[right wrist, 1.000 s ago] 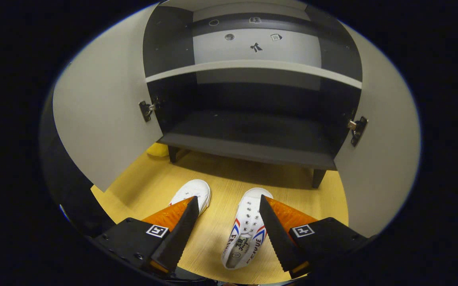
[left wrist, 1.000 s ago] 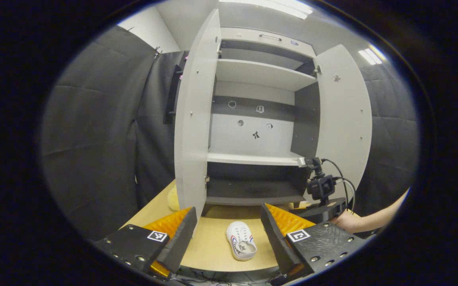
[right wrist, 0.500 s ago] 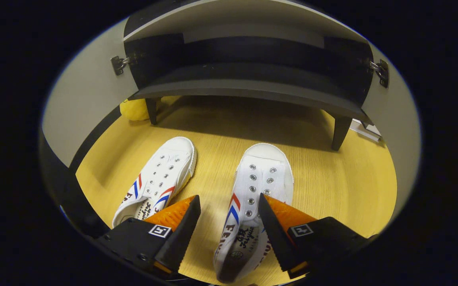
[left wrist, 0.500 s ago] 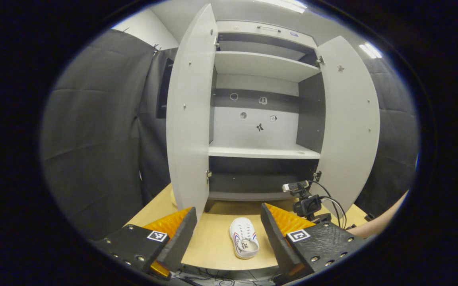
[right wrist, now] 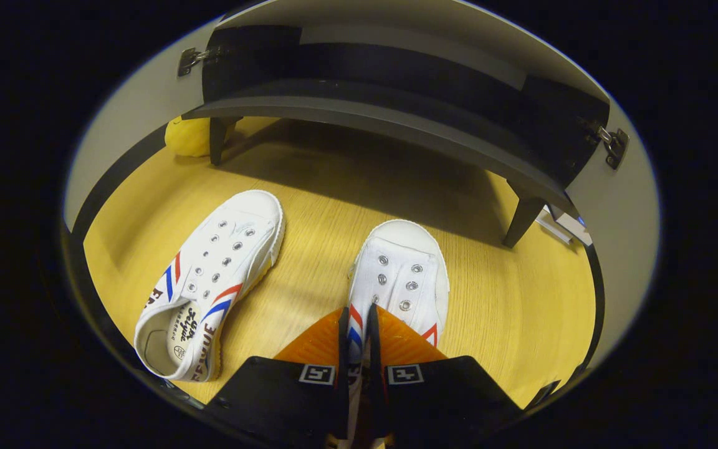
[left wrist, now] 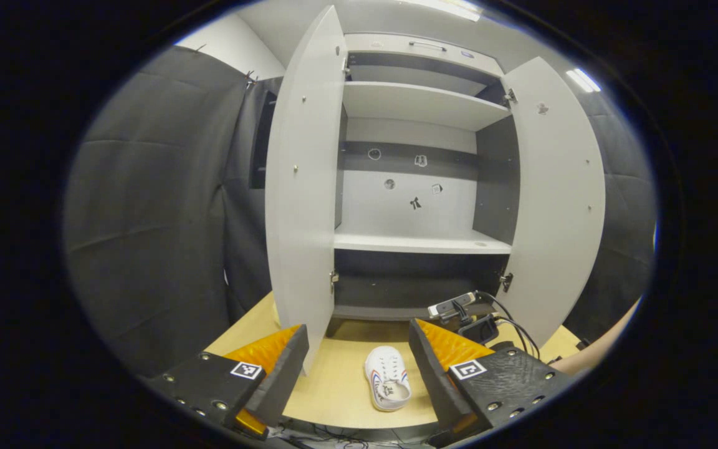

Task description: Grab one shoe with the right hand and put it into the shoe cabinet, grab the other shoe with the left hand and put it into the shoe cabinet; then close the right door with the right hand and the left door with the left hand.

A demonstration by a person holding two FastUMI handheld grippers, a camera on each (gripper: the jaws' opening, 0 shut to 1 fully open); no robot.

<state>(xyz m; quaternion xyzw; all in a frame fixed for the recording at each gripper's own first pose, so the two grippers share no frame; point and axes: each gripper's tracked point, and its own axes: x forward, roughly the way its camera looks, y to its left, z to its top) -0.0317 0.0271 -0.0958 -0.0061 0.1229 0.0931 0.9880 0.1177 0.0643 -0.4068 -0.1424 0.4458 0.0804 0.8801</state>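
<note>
Pinching the side of one shoe, your right gripper has its jaws nearly together on the shoe's side wall, low over the table. Beside it lies the other shoe, apart and angled. Your left gripper hangs back with jaws wide and nothing between them, facing the cabinet, both doors swung out.

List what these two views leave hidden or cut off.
- Right gripper view: the right gripper covers the heel of the right shoe.
- Left gripper view: the left gripper's finger hides that shoe.
- Yellow object: partly behind the cabinet leg.
</note>
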